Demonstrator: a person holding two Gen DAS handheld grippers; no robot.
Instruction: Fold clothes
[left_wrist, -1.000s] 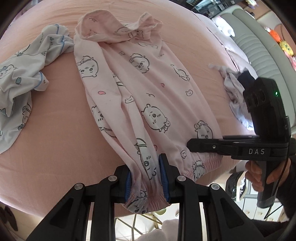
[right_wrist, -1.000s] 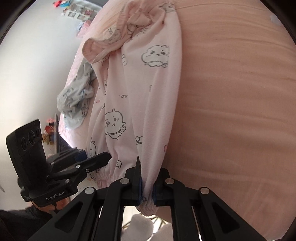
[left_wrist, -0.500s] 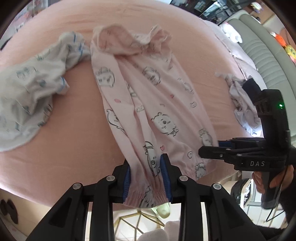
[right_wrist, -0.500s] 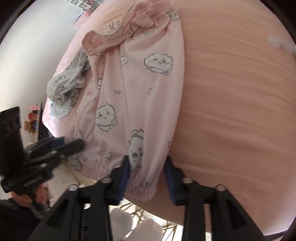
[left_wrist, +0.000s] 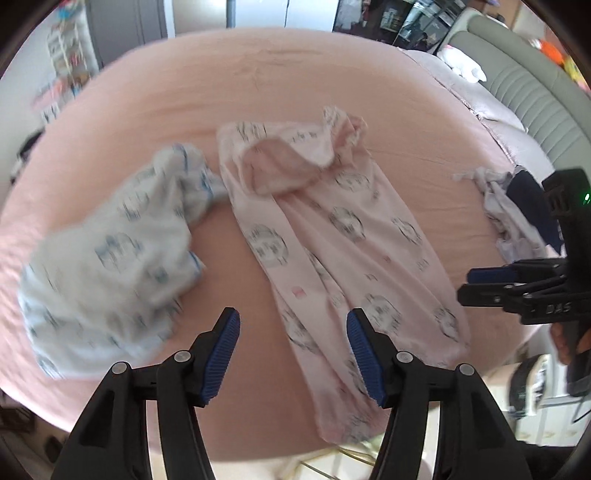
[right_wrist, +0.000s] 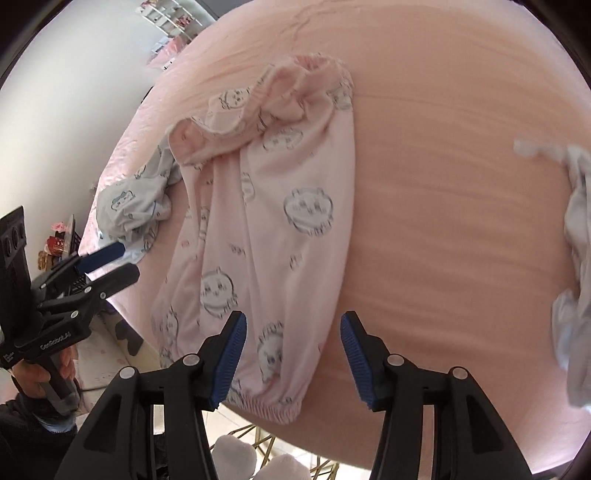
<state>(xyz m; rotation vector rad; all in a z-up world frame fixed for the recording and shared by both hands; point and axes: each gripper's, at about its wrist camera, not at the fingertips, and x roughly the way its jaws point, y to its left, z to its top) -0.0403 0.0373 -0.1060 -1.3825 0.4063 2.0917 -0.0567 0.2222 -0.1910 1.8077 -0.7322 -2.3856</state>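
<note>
A: Where are the pale pink cotton pyjama trousers with the grey cartoon-animal print (left_wrist: 332, 236)?

B: Laid lengthwise on the bed with the pink sheet (left_wrist: 184, 92), legs side by side, cuffs at the near edge, waistband rumpled at the far end.

A: And the left hand-held gripper (left_wrist: 293, 334)?

B: Its jaws are opening, blue pads well apart above the near edge of the bed. One trouser leg lies below the gap, but the pads press on nothing.

A: The right hand-held gripper (right_wrist: 293, 339)?

B: Its jaws are opening too. The other leg's elastic cuff sits beneath it, untouched by the pads.

A: Anything else on the bed?

B: A crumpled white-and-blue printed garment (left_wrist: 110, 258) touches the trousers near the waistband. A small heap of greyish-white cloth (right_wrist: 576, 258) lies well apart on the other side.
</note>
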